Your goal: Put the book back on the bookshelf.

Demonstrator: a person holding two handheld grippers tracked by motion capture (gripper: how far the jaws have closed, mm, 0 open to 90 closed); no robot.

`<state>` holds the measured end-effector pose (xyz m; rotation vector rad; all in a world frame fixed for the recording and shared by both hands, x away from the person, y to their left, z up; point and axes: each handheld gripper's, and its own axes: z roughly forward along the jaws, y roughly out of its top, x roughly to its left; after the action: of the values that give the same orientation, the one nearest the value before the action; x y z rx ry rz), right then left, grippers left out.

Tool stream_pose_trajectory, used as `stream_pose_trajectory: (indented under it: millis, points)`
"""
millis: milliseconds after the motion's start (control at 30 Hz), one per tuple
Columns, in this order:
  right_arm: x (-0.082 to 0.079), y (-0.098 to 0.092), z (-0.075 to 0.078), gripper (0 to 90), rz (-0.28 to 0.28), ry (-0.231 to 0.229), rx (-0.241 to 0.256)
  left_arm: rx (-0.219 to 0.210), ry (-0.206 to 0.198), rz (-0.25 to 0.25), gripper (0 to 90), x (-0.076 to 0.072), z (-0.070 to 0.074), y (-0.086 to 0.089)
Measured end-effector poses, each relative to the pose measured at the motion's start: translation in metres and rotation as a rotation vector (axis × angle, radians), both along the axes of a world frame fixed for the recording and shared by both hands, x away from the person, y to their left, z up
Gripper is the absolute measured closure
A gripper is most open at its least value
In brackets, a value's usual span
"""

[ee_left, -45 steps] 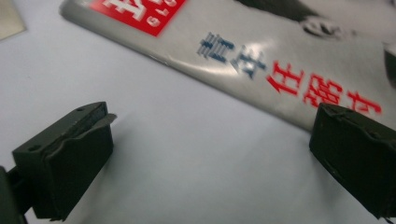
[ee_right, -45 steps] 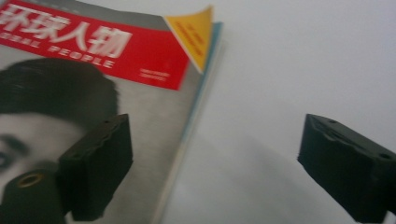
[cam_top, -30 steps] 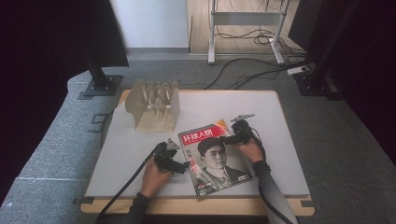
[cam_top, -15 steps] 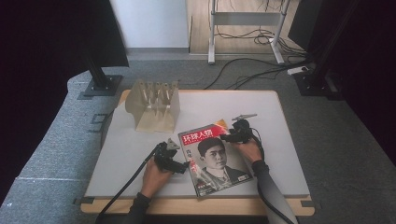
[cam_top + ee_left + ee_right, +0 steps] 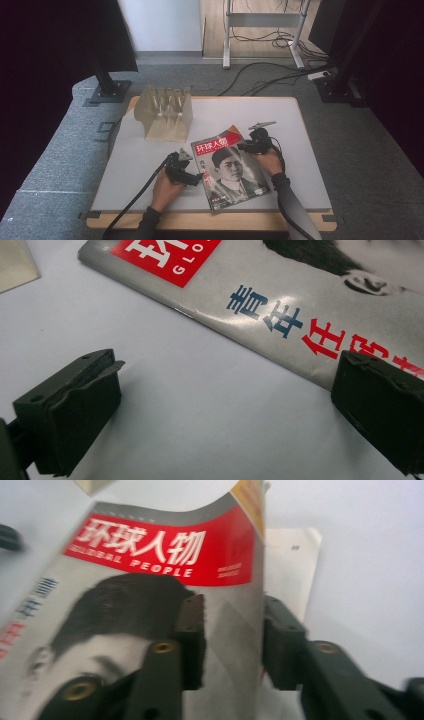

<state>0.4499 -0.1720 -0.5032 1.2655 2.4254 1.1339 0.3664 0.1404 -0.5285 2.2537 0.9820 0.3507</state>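
Your left gripper [image 5: 186, 170] stands open at the spine of the magazine [image 5: 230, 167], which lies near the table's [image 5: 300, 130] front edge. Your right gripper [image 5: 250, 146] pinches the cover's free edge (lifting it). Paper is light, floppy, slick; grip near the edge. The wooden rack [image 5: 165, 112] stands behind.
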Motion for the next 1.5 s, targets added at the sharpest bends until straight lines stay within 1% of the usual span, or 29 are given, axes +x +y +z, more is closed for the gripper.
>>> stream_pose_trajectory:
  millis: [33, 67, 100, 133, 167, 200, 300, 333, 400, 433, 467, 500, 567, 600, 700, 767, 833, 867, 900, 933, 967, 1033, 1100, 1200, 1300, 1367, 1400, 1433, 1500]
  points:
    - [0.000, 0.003, 0.000, 71.1, 0.001, -0.019, -0.034, 0.000, 0.000, 0.000, 0.0, 0.000, 0.000, 0.000]
    - [-0.001, 0.010, 0.001, 78.6, 0.008, -0.050, -0.106, 0.000, 0.000, 0.000, 0.0, 0.000, 0.000, 0.000]
    - [-0.001, 0.012, 0.002, 81.1, 0.012, -0.064, -0.129, 0.000, 0.000, 0.001, 0.0, 0.000, 0.000, 0.000]
    - [-0.003, 0.013, 0.003, 83.5, 0.017, -0.071, -0.138, 0.001, -0.001, 0.001, 0.0, 0.000, 0.000, 0.000]
    - [-0.004, 0.014, 0.006, 85.0, 0.023, -0.073, -0.135, 0.001, -0.001, 0.001, 0.0, 0.000, 0.000, 0.000]
    - [-0.004, 0.014, 0.006, 85.0, 0.023, -0.073, -0.135, 0.001, -0.001, 0.001, 0.0, 0.000, 0.000, 0.000]
    - [-0.010, 0.016, 0.015, 85.7, 0.042, -0.089, -0.150, 0.002, -0.004, 0.000, 0.0, 0.000, 0.000, 0.000]
    - [-0.015, 0.020, 0.023, 85.8, 0.055, -0.102, -0.166, 0.001, -0.004, 0.000, 0.0, -0.001, 0.000, 0.000]
    - [-0.020, 0.022, 0.030, 85.9, 0.071, -0.113, -0.168, 0.003, -0.002, -0.002, 0.0, 0.000, 0.000, 0.000]
    - [-0.020, 0.022, 0.030, 85.9, 0.071, -0.113, -0.168, 0.003, -0.002, -0.002, 0.0, 0.000, 0.000, 0.000]
    - [-0.024, 0.024, 0.037, 85.9, 0.085, -0.122, -0.167, 0.005, 0.000, -0.004, 0.0, 0.000, 0.000, 0.000]
    - [-0.024, 0.024, 0.037, 85.9, 0.085, -0.122, -0.167, 0.005, 0.000, -0.004, 0.0, 0.000, 0.000, 0.000]
    - [-0.027, 0.025, 0.043, 85.9, 0.099, -0.132, -0.170, 0.004, 0.001, -0.005, 0.0, 0.000, 0.000, 0.000]
    - [-0.030, 0.026, 0.049, 86.0, 0.112, -0.142, -0.170, 0.004, 0.001, -0.008, 0.0, 0.000, 0.000, 0.001]
    - [-0.036, 0.028, 0.058, 86.1, 0.125, -0.157, -0.163, 0.006, 0.004, -0.014, 0.2, 0.000, 0.001, 0.002]
    - [-0.039, 0.030, 0.064, 86.1, 0.134, -0.168, -0.158, 0.005, 0.006, -0.016, 1.2, 0.000, 0.001, 0.002]
    - [-0.042, 0.031, 0.069, 86.2, 0.141, -0.181, -0.156, 0.003, 0.014, -0.022, 4.5, 0.001, 0.004, 0.005]
    - [-0.042, 0.031, 0.069, 86.2, 0.141, -0.181, -0.156, 0.003, 0.014, -0.022, 5.1, 0.001, 0.004, 0.005]
    - [-0.044, 0.032, 0.072, 86.2, 0.143, -0.188, -0.153, -0.014, 0.026, -0.026, 5.1, 0.002, 0.006, 0.007]
    - [-0.046, 0.032, 0.074, 86.2, 0.145, -0.195, -0.150, -0.039, 0.032, -0.024, 5.0, 0.003, 0.008, 0.009]
    - [-0.048, 0.033, 0.079, 86.2, 0.152, -0.208, -0.152, -0.088, 0.025, -0.027, 6.3, 0.004, 0.014, 0.011]
    - [-0.051, 0.034, 0.084, 86.3, 0.164, -0.222, -0.156, -0.097, 0.022, -0.031, 7.9, 0.005, 0.016, 0.011]
    - [-0.052, 0.034, 0.086, 86.3, 0.162, -0.223, -0.155, -0.100, 0.027, -0.050, 7.8, 0.007, 0.020, 0.008]
    - [-0.055, 0.033, 0.092, 86.3, 0.169, -0.239, -0.148, -0.086, 0.027, -0.078, 8.0, 0.010, 0.024, 0.002]
    - [-0.059, 0.032, 0.099, 86.3, 0.171, -0.256, -0.145, -0.095, 0.047, -0.096, 10.0, 0.016, 0.026, -0.002]
    - [-0.062, 0.031, 0.106, 86.4, 0.176, -0.270, -0.142, -0.120, 0.069, -0.107, 11.7, 0.022, 0.025, -0.005]
    - [-0.062, 0.031, 0.106, 86.4, 0.176, -0.270, -0.142, -0.120, 0.069, -0.107, 12.2, 0.022, 0.025, -0.005]
    - [-0.063, 0.030, 0.108, 86.3, 0.179, -0.276, -0.142, -0.129, 0.078, -0.111, 12.2, 0.023, 0.025, -0.005]
    - [-0.066, 0.029, 0.114, 86.3, 0.183, -0.289, -0.138, -0.114, 0.084, -0.117, 13.0, 0.026, 0.024, -0.008]
